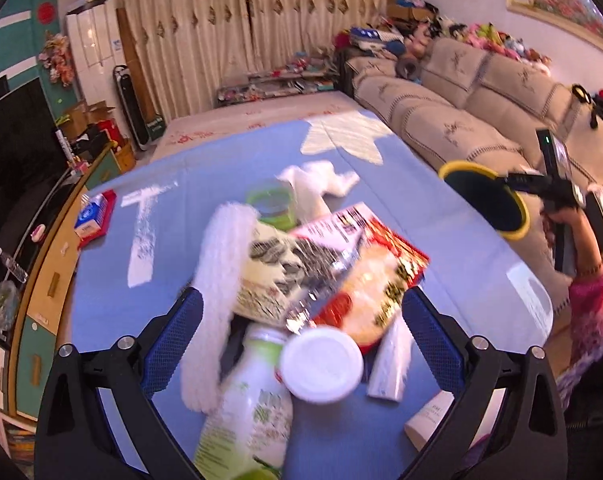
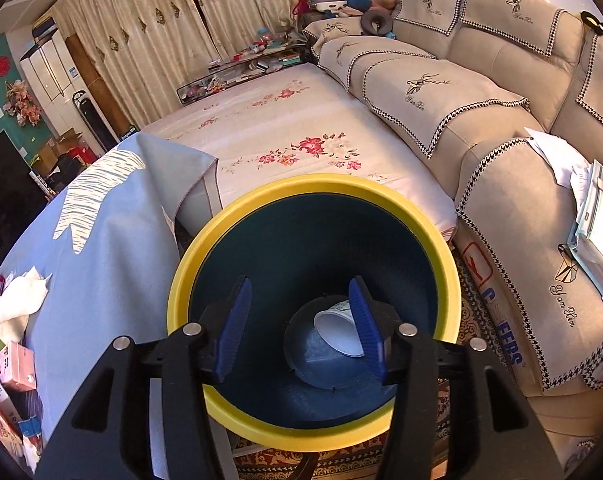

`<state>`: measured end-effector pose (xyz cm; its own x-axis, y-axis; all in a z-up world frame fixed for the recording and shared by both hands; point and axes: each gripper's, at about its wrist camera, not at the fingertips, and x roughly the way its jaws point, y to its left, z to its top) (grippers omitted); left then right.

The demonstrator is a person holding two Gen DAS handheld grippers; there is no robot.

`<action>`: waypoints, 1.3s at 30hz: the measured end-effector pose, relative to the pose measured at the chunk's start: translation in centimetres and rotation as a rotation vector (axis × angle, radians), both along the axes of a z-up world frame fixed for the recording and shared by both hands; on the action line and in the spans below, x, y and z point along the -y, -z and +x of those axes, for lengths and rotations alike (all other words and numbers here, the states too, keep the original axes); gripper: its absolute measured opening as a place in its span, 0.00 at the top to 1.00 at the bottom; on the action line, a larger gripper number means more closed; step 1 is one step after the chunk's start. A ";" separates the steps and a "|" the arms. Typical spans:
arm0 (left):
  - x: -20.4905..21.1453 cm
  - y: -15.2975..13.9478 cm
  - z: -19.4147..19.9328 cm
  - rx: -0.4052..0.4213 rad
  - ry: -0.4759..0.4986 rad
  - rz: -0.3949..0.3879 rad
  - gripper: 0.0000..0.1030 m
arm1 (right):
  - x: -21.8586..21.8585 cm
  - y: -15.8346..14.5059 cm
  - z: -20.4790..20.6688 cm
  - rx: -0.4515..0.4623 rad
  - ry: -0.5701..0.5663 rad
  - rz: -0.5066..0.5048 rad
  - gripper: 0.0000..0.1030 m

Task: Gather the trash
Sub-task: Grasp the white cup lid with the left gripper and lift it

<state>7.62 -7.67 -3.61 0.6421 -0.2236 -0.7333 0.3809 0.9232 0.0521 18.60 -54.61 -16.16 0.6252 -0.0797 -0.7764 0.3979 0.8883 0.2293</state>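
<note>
Left tool (image 1: 301,332) wide open, empty, above trash heap on blue-clothed surface (image 1: 453,240). Between its fingers: white-capped bottle (image 1: 257,400), red snack wrapper (image 1: 365,276), seed packet (image 1: 277,268), white tube (image 1: 389,364). Crumpled tissue (image 1: 321,180) and green-lidded jar (image 1: 271,206) farther back.

Right tool (image 2: 301,320) about half open, holding nothing, over yellow-rimmed bin (image 2: 313,188) standing right of surface. White cup (image 2: 339,330) lies tipped on bin bottom.
</note>
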 end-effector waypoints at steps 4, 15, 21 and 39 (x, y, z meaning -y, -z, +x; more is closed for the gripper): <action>0.6 2.4 -0.8 -0.073 0.028 0.001 0.28 | -0.1 -0.2 -0.6 0.012 -0.011 0.010 0.53; 0.7 4.0 -0.8 -0.083 0.010 0.021 0.53 | -0.1 -0.9 -2.1 0.030 -0.011 0.012 0.53; 0.3 3.4 -1.0 -0.082 0.012 0.013 0.54 | 0.0 -1.1 -2.6 0.039 -0.012 0.014 0.53; 2.6 -5.5 -0.4 0.043 0.095 -0.032 0.55 | 1.0 -0.5 -4.2 0.059 -0.011 0.051 0.53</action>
<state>7.18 -10.28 1.89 0.6479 -0.3080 -0.6966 0.4647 0.8845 0.0410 14.40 -55.66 -15.64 0.6708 -0.0341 -0.7408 0.3729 0.8790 0.2973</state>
